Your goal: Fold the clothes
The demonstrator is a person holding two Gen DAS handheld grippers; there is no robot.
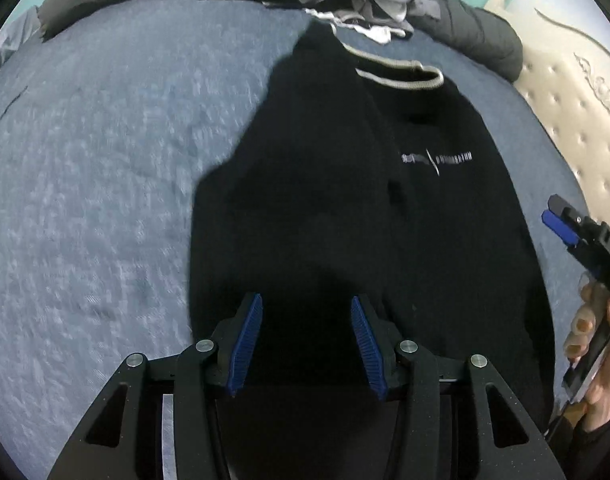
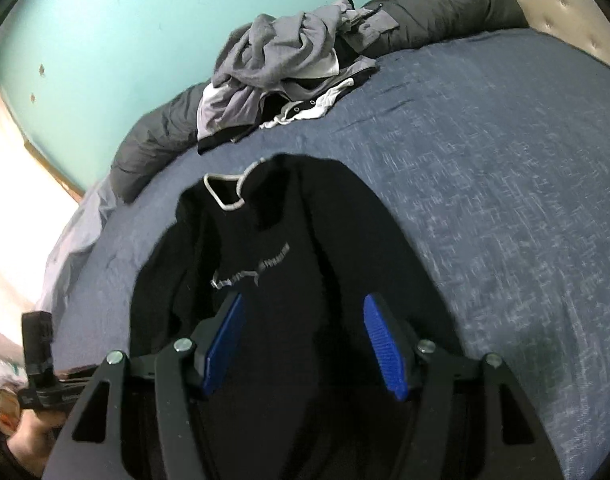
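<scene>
Here, black sweater [image 1: 345, 200] under 2 spread grippers.

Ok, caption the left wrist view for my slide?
Open left tongs above a black white-collared shirt on the blue bedspread.

blue bedspread [image 1: 85, 160] | tufted cream headboard [image 1: 577, 120] | teal wall [image 2: 125, 32] | dark grey duvet [image 2: 445, 4]

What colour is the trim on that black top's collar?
Pale grey-white trim, clearest in the left wrist view.
</scene>
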